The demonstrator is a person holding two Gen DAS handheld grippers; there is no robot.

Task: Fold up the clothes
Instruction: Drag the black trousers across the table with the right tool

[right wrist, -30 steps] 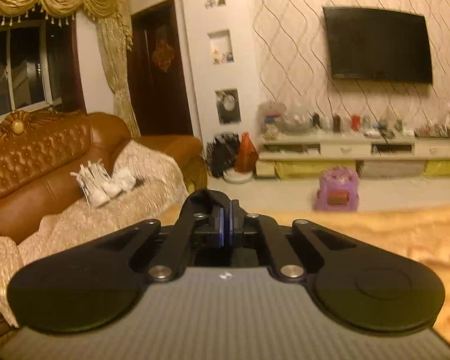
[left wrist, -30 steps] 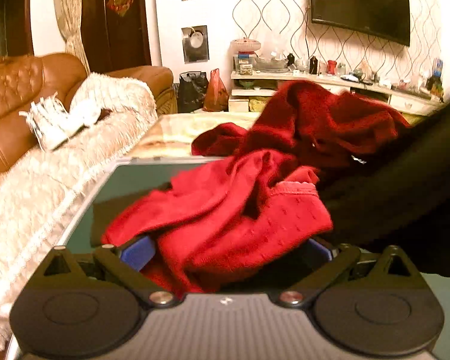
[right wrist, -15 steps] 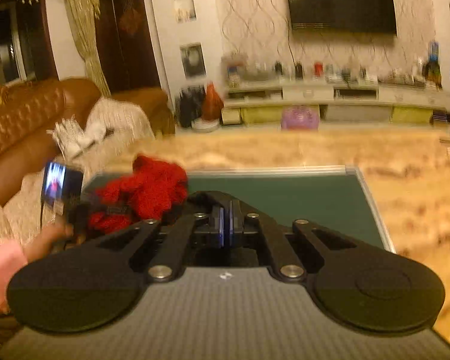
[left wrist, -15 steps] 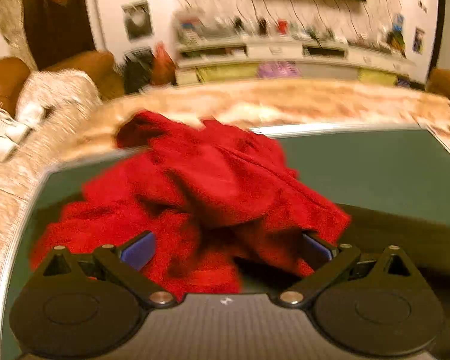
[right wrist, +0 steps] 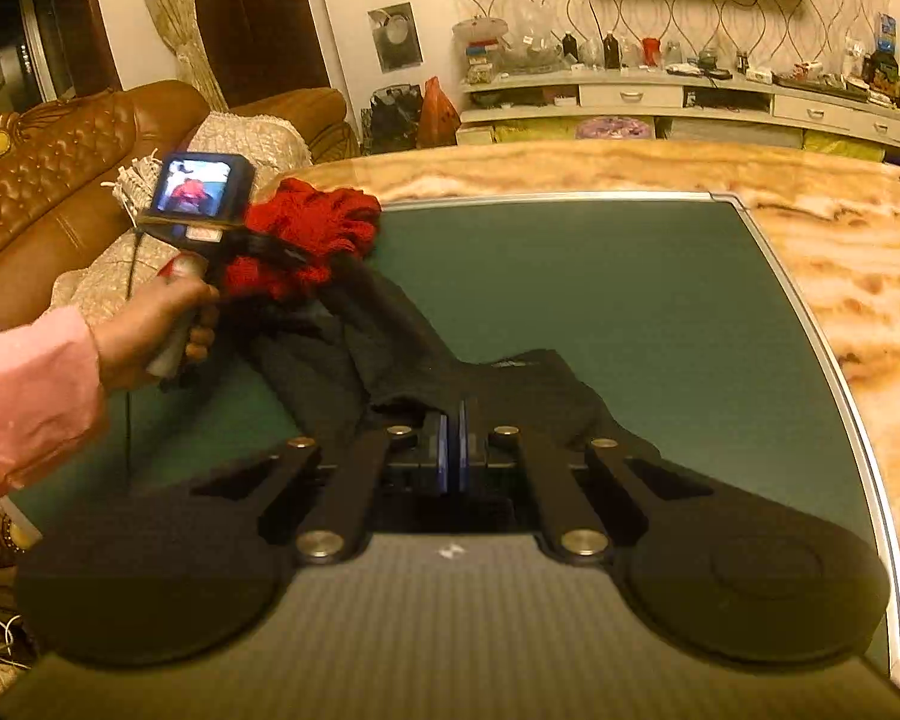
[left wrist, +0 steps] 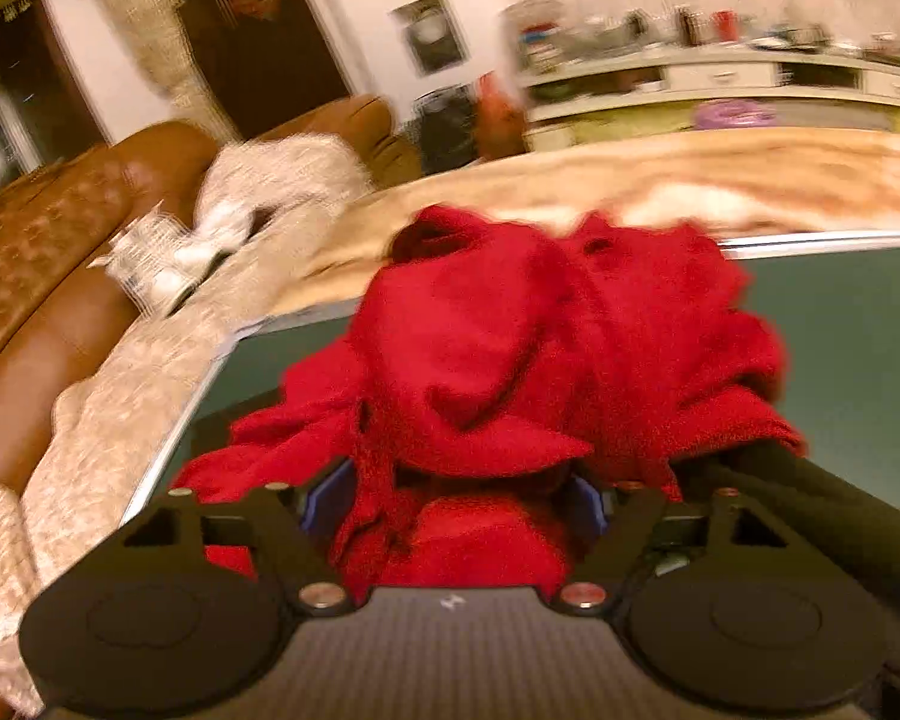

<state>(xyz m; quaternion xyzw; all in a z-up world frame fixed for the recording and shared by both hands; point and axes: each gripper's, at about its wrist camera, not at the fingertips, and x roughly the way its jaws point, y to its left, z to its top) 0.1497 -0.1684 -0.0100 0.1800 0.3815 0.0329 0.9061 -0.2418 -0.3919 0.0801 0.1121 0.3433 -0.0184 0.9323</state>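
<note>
A crumpled red knit garment (left wrist: 528,360) lies bunched on the green mat (left wrist: 858,324). My left gripper (left wrist: 450,498) has its jaws wide apart with the red cloth bunched between the blue pads. In the right wrist view the left gripper (right wrist: 258,240) sits at the mat's far left, against the red garment (right wrist: 312,228). A black garment (right wrist: 414,354) stretches from there to my right gripper (right wrist: 452,450), whose pads are pressed together at its near edge; whether cloth is pinched I cannot tell.
The green mat (right wrist: 600,288) lies on a marble-pattern table (right wrist: 858,252). A brown leather sofa (right wrist: 48,162) with a cream throw stands to the left. A TV shelf (right wrist: 660,96) stands far behind.
The right gripper has lowered to the black garment on the mat. The left gripper has swung left; the red garment stays between its open jaws.
</note>
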